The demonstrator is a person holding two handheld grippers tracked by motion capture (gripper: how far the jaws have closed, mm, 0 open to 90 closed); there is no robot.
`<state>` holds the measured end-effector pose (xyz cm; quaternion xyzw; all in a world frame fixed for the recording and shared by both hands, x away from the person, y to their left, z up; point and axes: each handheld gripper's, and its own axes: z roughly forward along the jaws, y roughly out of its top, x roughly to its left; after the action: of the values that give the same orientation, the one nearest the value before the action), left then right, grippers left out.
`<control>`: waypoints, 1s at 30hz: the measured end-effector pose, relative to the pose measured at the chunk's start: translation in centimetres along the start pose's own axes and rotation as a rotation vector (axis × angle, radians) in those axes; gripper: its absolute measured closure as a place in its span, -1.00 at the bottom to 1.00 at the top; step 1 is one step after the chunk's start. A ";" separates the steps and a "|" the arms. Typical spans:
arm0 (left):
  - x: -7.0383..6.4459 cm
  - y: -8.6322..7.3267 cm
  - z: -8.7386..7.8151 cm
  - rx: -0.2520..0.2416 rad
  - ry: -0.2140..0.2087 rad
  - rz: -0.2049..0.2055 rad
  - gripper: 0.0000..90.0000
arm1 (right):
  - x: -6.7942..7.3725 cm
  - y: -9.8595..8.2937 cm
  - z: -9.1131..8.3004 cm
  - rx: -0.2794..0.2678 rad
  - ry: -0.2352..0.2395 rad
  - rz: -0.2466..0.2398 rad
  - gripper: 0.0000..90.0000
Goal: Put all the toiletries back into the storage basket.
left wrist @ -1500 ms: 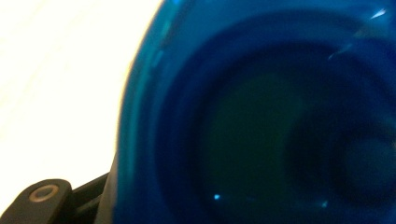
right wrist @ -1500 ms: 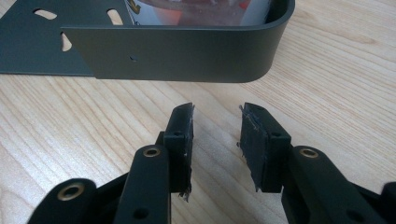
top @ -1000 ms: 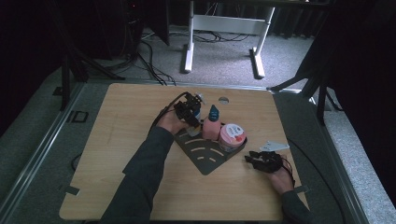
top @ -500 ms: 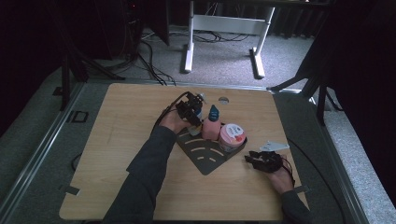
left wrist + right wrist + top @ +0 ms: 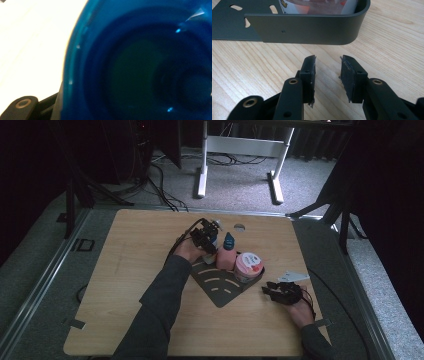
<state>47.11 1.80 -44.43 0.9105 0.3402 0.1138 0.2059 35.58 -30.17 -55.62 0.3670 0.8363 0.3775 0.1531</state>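
1. One wooden table (image 5: 125,270) is seen from the high view, and one dark metal tray (image 5: 220,287) with a raised curved wall lies near its middle, towards the right edge.
2. Three containers are counted at the tray's far side: one pink bottle with a blue cap (image 5: 227,254), one round pink-lidded tub (image 5: 248,265), and one pale container (image 5: 210,251) that is largely covered by the left gripper.
3. Two grippers are counted. The left gripper (image 5: 205,234) is held over the tray's far left corner, at the pale container.
4. In the left gripper view a blurred blue object (image 5: 140,62) is pressed close to the lens; it is possibly a cap, but the focus is too poor to be sure. Whether the jaws are apart or together cannot be told.
5. The right gripper (image 5: 327,75) is rested on the table near the right edge, just beside the tray's curved wall (image 5: 312,27). Its jaws are held apart with bare wood between them, and nothing is gripped.
6. One small pale card (image 5: 294,277) is lying just beyond the right gripper.
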 end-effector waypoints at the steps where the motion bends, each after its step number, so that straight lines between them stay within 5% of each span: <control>1: 0.0 0.0 0.1 0.002 -0.001 -0.002 0.22 | 0.0 0.0 0.0 0.000 0.000 0.000 0.43; 30: 0.5 0.4 1.5 -0.028 0.003 -0.078 0.21 | 0.0 0.0 0.0 0.000 0.002 0.000 0.43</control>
<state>48.25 1.39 -45.55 0.8933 0.3742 0.1117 0.2226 35.63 -30.16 -55.62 0.3668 0.8364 0.3778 0.1522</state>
